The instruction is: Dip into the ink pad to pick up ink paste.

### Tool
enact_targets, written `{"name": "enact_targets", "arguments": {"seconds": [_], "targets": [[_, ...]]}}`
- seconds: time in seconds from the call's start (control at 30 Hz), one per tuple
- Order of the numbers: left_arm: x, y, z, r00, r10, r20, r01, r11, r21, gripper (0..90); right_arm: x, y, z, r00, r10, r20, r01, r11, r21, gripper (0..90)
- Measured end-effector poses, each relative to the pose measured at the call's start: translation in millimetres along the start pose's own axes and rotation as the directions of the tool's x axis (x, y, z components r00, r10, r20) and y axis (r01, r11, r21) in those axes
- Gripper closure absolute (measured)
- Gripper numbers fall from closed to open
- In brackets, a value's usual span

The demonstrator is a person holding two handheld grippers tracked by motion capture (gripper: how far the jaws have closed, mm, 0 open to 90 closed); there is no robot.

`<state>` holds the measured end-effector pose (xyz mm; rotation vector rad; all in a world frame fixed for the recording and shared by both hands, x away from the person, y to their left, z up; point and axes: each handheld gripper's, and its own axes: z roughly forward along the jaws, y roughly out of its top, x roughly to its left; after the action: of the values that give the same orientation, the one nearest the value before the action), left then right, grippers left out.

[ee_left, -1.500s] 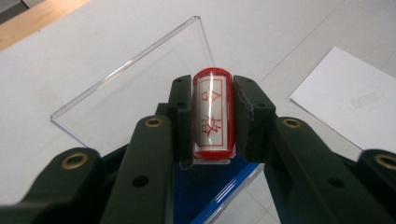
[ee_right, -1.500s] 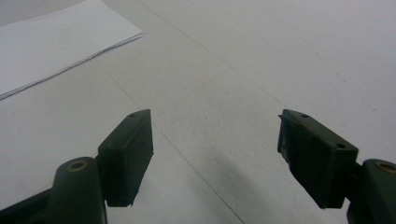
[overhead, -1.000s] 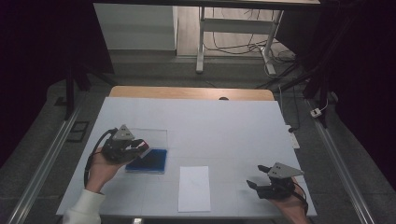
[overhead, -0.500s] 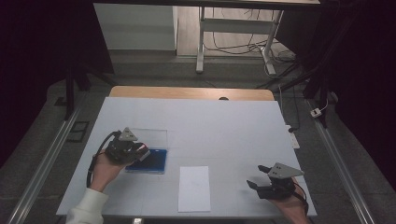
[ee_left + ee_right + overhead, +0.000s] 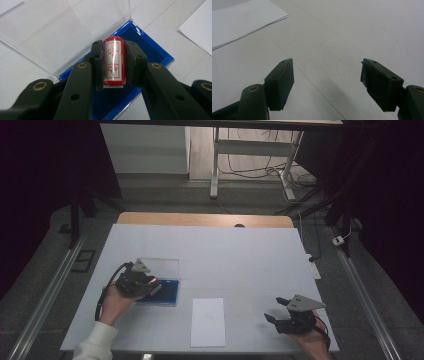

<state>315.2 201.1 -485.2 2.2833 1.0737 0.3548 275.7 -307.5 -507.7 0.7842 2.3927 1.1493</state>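
White tabletop (image 5: pixel 220 255) is filling the middle of the high view, with a wooden strip along its far edge and dark floor, cables and a metal stand leg lying beyond it.

At the left, the left gripper (image 5: pixel 113 62) is clamping a small red stamp cylinder (image 5: pixel 113 61) between its two black jaws, the printed red characters on its white label facing the camera. It is hanging just above a blue ink-pad case (image 5: pixel 152 53), whose clear lid (image 5: pixel 62 32) is lying swung open flat on the table behind. Judging from that pose, the stamp is being held over the dark blue pad either for inking or just after it; whether its face is touching the pad cannot be told. The open lid is keeping out of the way at the far side, so nothing is blocking the drop onto the pad.

Toward the middle, a white sheet of paper (image 5: pixel 208 321) is lying flat near the front edge, just right of the case and apart from it, likely placed there to take the imprint.

At the right, the right gripper (image 5: pixel 327 82) is resting low over bare table with its jaws spread wide and nothing between them, well apart from the paper. It is probably waiting to steady the sheet.
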Motion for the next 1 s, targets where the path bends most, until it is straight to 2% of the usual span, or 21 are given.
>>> {"name": "enact_targets", "arguments": {"seconds": [0.57, 1.0], "targets": [[-1.7, 0.9, 4.2, 1.0000, -0.003, 0.001, 0.003, 0.9997, 0.024, 70.2, -0.3, -0.3, -0.4, 1.0000, -0.002, 0.000, 0.002, 1.000, 0.004, 26.4], [-3.9, 1.9, 5.0, 0.9999, 0.006, -0.014, -0.005, 0.9993, 0.036, 70.3, 0.4, 0.2, 0.1, 1.0000, -0.002, 0.000, 0.002, 1.000, 0.002, 26.4]]}}
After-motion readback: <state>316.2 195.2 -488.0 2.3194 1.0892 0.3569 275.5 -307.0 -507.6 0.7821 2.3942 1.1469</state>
